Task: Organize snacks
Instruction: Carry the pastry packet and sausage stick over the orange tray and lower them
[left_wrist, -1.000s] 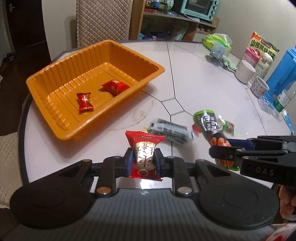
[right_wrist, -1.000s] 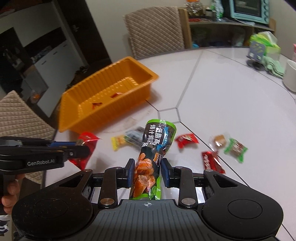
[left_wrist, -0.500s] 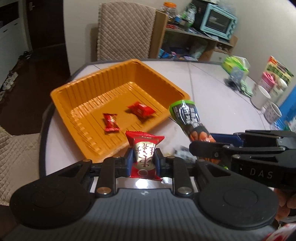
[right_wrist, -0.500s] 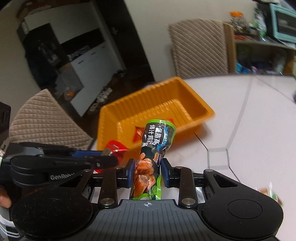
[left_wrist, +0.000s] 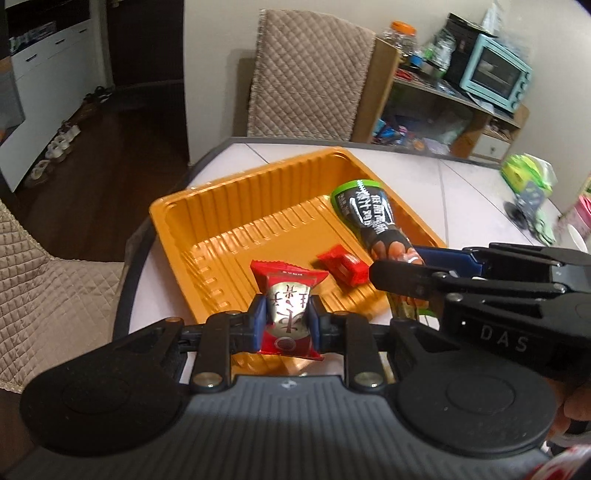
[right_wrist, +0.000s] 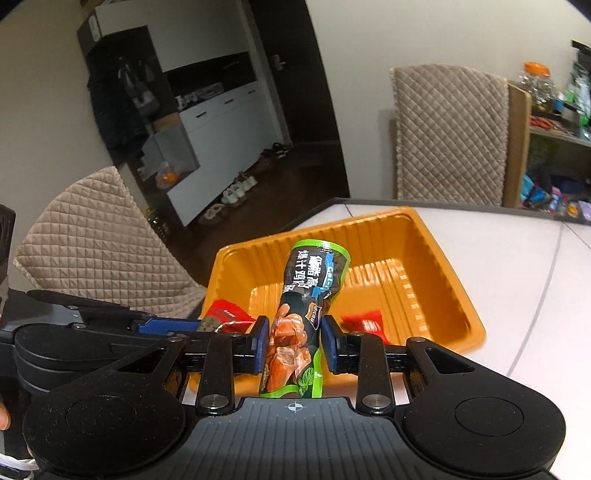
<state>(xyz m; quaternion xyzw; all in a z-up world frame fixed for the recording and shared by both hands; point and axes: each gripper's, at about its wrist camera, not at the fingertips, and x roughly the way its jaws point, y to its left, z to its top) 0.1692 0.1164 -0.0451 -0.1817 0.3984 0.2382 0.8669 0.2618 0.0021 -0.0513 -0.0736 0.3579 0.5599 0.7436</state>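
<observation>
An orange ribbed tray (left_wrist: 229, 218) sits on the white table; it also shows in the right wrist view (right_wrist: 436, 273). My left gripper (left_wrist: 285, 320) is shut on a red and silver snack packet (left_wrist: 288, 306) at the tray's near edge. My right gripper (right_wrist: 294, 344) is shut on a green and black snack pouch (right_wrist: 310, 291) held over the tray; the pouch shows in the left wrist view (left_wrist: 369, 218). A small red candy (left_wrist: 341, 266) lies in the tray. The left gripper's packet (right_wrist: 223, 314) shows at left in the right wrist view.
Quilted beige chairs (left_wrist: 306, 74) (right_wrist: 92, 236) stand behind and left of the table. A shelf with a teal oven (left_wrist: 495, 79) is at the back right. A green tissue pack (left_wrist: 530, 177) sits on the table's far right.
Both grippers moved toward the tray with their snacks; both are now held over it. The loose snacks on the table have dropped out of view.
</observation>
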